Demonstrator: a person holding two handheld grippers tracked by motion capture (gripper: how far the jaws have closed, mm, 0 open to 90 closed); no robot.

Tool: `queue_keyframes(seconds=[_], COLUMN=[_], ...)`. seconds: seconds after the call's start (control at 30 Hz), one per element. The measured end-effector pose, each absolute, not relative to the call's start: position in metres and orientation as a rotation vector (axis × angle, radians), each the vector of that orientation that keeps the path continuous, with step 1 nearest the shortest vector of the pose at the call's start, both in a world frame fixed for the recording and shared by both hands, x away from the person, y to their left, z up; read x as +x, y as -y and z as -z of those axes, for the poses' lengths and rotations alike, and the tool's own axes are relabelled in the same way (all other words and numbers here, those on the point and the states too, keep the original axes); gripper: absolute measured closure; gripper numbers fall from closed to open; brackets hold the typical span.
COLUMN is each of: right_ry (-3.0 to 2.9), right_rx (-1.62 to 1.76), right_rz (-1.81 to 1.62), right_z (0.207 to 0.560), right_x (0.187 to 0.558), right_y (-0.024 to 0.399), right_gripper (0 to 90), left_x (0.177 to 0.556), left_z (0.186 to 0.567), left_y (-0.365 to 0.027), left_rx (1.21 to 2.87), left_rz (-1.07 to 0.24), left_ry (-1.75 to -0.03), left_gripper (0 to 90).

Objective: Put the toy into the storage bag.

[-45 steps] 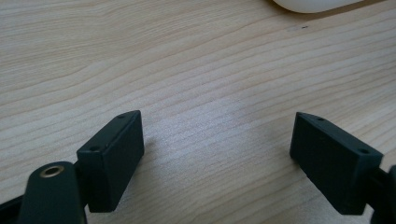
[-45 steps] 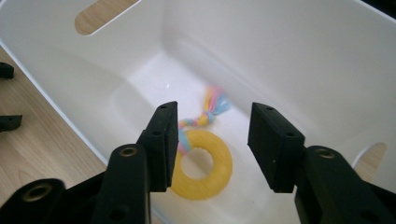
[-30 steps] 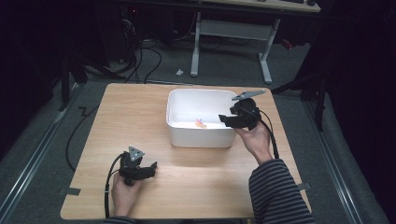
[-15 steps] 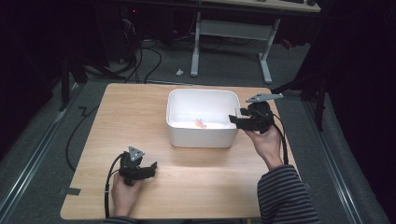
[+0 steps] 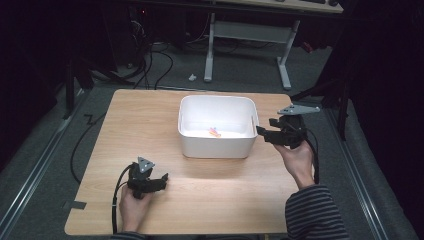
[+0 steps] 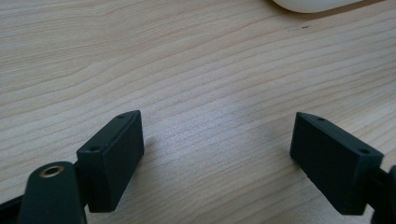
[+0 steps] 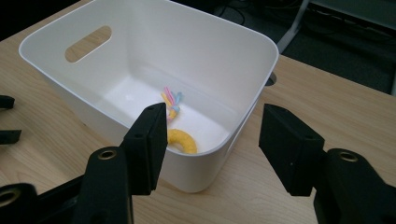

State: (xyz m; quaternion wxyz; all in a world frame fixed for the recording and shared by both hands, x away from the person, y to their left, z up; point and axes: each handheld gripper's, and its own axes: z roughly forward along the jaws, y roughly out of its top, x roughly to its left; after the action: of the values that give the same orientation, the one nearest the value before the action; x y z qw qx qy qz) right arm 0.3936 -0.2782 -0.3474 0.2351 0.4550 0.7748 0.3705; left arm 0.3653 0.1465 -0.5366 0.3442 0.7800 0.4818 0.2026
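A white plastic bin stands in the middle of the wooden table. Inside it lies a small yellow toy with a pink and blue tuft; the right gripper view shows the toy on the floor of the bin. My right gripper hovers just right of the bin, pointing at it. Its jaws have just been opening and hold nothing. My left gripper rests low at the table's front left, open and empty, over bare wood.
A desk frame and cables stand on the dark floor beyond the table's far edge. A corner of the bin appears at the top of the left gripper view. Bare wood lies between the bin and the front edge.
My right gripper has drawn back to the right, from over the bin's right rim to beside the bin. The left hand has stayed where it was.
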Motion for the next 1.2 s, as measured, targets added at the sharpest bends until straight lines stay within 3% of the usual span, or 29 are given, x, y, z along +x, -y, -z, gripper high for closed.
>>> queue_keyframes(seconds=[0.67,1.2], right_ry=[-2.024,-1.975], right_rx=[1.204,1.289], right_rz=[-1.073,-1.075], right_z=[0.34,0.346], right_x=[0.355,0.327], right_y=[0.304,0.33], right_gripper=[39.0,42.2], left_x=[0.366,0.366], left_z=[0.537,0.536], left_y=[-0.146,-0.147], left_rx=[2.026,2.029], left_rz=[-0.526,-0.525], left_ry=[-1.252,-1.251], left_gripper=[17.8,17.9])
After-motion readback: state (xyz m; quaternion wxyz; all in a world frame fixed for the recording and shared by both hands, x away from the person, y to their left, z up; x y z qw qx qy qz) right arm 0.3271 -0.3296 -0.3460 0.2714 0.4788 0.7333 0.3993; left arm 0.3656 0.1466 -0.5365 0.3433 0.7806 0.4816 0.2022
